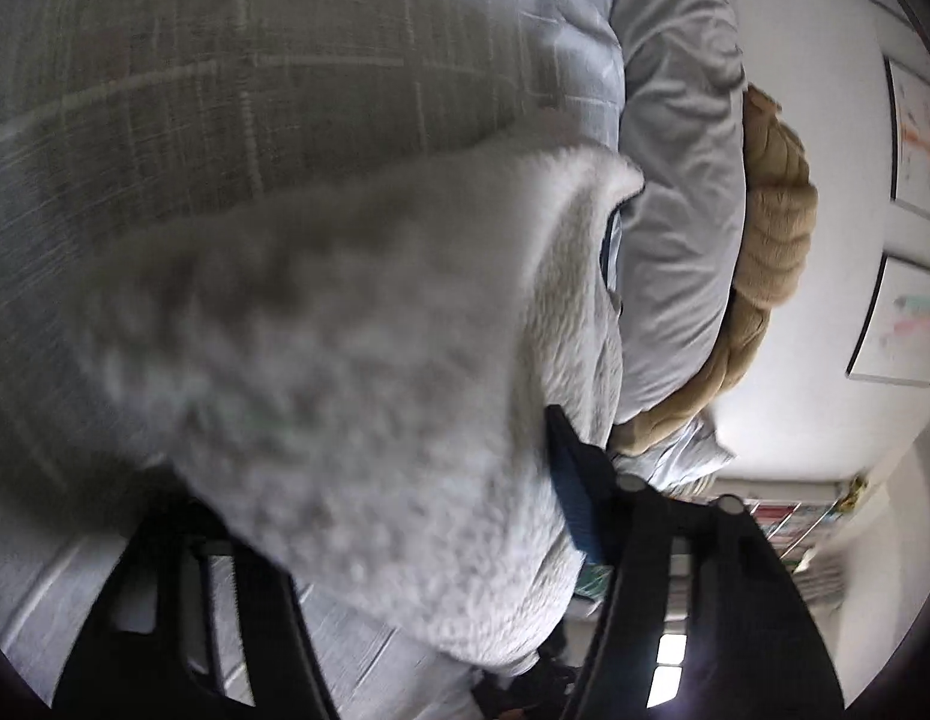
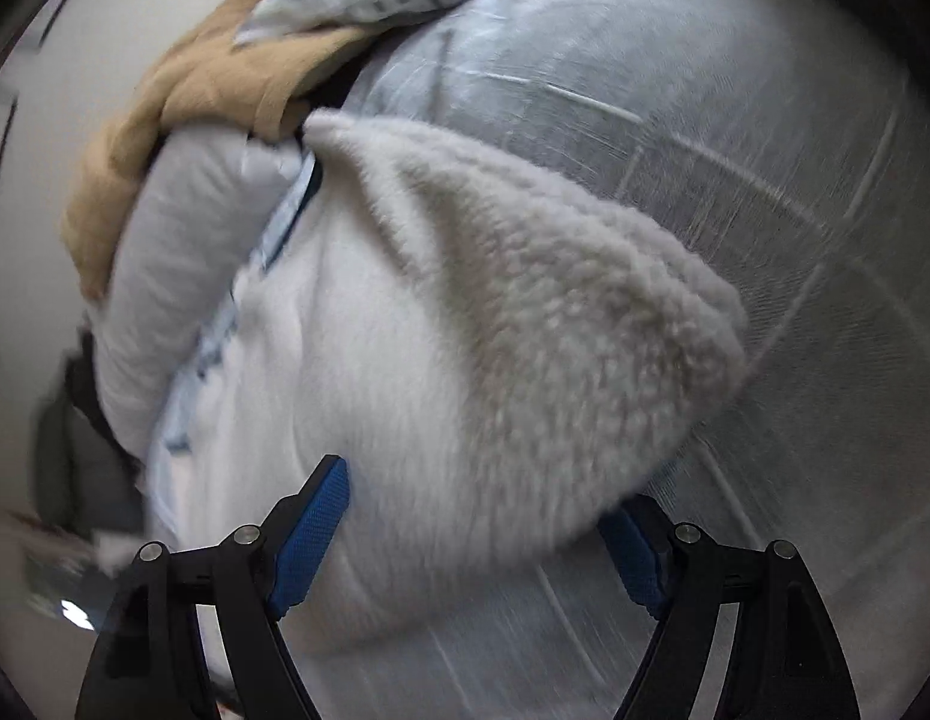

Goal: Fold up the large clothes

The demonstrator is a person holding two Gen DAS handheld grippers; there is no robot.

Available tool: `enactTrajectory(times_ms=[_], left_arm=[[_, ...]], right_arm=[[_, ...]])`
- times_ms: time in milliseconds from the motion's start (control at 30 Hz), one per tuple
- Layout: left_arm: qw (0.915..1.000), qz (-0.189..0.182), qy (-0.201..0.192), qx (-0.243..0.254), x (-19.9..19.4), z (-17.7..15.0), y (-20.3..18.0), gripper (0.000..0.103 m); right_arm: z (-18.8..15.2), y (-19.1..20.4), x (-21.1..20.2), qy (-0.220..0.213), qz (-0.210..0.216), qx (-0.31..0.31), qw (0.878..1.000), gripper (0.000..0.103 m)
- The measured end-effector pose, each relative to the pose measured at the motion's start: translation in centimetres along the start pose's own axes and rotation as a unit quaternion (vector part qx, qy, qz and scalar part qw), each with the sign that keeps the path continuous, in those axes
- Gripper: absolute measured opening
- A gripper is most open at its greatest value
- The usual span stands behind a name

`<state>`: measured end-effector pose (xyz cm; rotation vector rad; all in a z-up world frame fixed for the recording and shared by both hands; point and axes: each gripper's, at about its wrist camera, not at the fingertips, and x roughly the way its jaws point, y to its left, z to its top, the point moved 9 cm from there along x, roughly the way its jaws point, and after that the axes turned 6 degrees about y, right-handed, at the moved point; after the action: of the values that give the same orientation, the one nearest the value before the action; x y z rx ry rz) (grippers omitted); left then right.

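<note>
In the left wrist view the left tongs (image 1: 369, 546) fill the bottom of the frame, and a thick fold of the white fleece (image 1: 345, 348) bulges up between their black fingers. The blue pad (image 1: 576, 492) at lower right of centre lies against the fleece; the other pad is buried under the pile, so I cannot tell whether the fold is clamped or only lying between the half-closed fingers. The fleece spreads from the bottom centre to the middle of the frame, blurred, ending in a soft corner right of centre.

In the right wrist view the right tongs (image 2: 471, 534) stand fairly wide at the bottom, blue pads (image 2: 312, 531) on either side of a rounded lobe of the same fleece (image 2: 465, 360). The left pad lies on the fleece; the right pad sits at its edge, and a firm grip cannot be made out. The fleece runs from bottom centre up to a point at upper centre.

Beneath it, in both views, lies the grey checked bed cover (image 2: 795, 210). Further off are a pale pillow (image 1: 675, 210) and a tan quilted cushion (image 1: 777, 222). At the right edge of the left view a white wall (image 1: 837, 120) carries framed pictures (image 1: 900, 324).
</note>
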<state>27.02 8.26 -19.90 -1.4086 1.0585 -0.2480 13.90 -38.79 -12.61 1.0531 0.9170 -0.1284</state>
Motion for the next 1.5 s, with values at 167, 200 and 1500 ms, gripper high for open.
enactTrajectory(times_ms=[167, 200, 1500], left_arm=[[1.0, 0.005, 0.0, -0.001, -0.3, 0.4, -0.7, 0.041], [0.9999, 0.007, 0.001, 0.009, -0.5, 0.4, -1.5, 0.039], [0.9742, 0.076, -0.038, 0.209, -8.5, 1.7, -3.9, 0.041]], right_arm=[[0.7, 0.9, -0.7, -0.019, 0.022, 0.017, 0.999, 0.034], [0.6, 1.5, -1.2, -0.023, 0.013, 0.007, 1.0, 0.031], [-12.9, 13.8, -6.4, -0.035, -0.123, -0.31, 0.942, 0.038]])
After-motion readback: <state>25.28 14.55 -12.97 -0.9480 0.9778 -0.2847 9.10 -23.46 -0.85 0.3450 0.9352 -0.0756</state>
